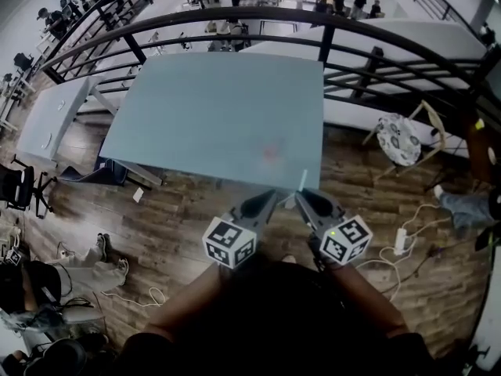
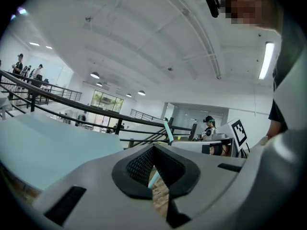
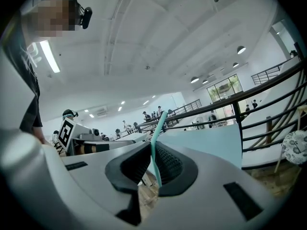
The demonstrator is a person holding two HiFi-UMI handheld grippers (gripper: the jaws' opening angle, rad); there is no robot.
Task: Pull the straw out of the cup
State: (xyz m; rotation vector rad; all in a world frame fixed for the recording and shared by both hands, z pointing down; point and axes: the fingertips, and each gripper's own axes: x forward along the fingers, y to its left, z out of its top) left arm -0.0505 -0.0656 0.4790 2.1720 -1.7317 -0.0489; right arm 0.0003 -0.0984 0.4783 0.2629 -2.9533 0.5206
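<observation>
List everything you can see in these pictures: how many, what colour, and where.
table: one, pale blue-green, just ahead of the grippers
second table: one, pale grey-blue, far left
railing: one, black, beyond the table
chair: one, light wood with a patterned cushion, right of the table
power strip: one, white, on the wood floor at right
bystanders: several, beyond the railing
straw: one, teal, roughly upright between the right gripper's jaws
left gripper: one, grey, jaws together at the tips, apparently nothing held
right gripper: one, grey, shut on the straw
</observation>
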